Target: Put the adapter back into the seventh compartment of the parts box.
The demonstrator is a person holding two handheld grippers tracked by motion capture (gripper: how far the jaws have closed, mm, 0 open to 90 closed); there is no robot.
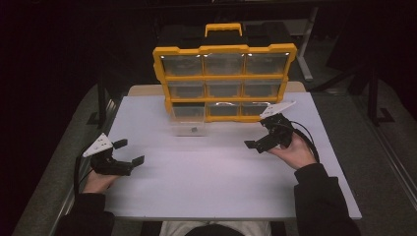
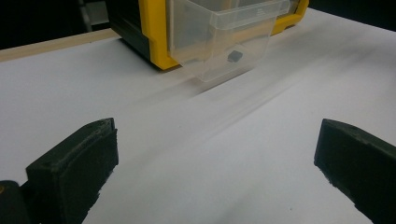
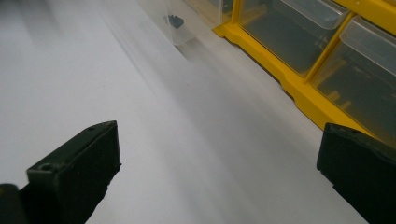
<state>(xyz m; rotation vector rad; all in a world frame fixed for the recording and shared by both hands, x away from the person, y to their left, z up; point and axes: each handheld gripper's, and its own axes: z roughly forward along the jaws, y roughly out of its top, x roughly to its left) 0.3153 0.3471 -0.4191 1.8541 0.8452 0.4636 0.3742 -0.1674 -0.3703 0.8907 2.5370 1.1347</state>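
A yellow organiser (image 1: pixel 223 78) with clear drawers stands upright at the back of the white table (image 1: pixel 216 172). Its bottom-left drawer (image 1: pixel 188 123) is pulled out, and a small dark part (image 1: pixel 193 130) lies inside it. The same drawer (image 2: pixel 224 42) with the part (image 2: pixel 234 56) appears ahead in the left gripper view, and far off at the top in the right gripper view (image 3: pixel 175 21). My left gripper (image 1: pixel 129 152) rests open at the table's left, nothing between its jaws. My right gripper (image 1: pixel 259 135) is open near the organiser's bottom-right corner, holding nothing.
The organiser's yellow frame (image 3: pixel 299 88) runs close along the right gripper's far side. A wooden board edge (image 1: pixel 145 90) shows behind the white sheet. Dark floor and table legs surround the table.
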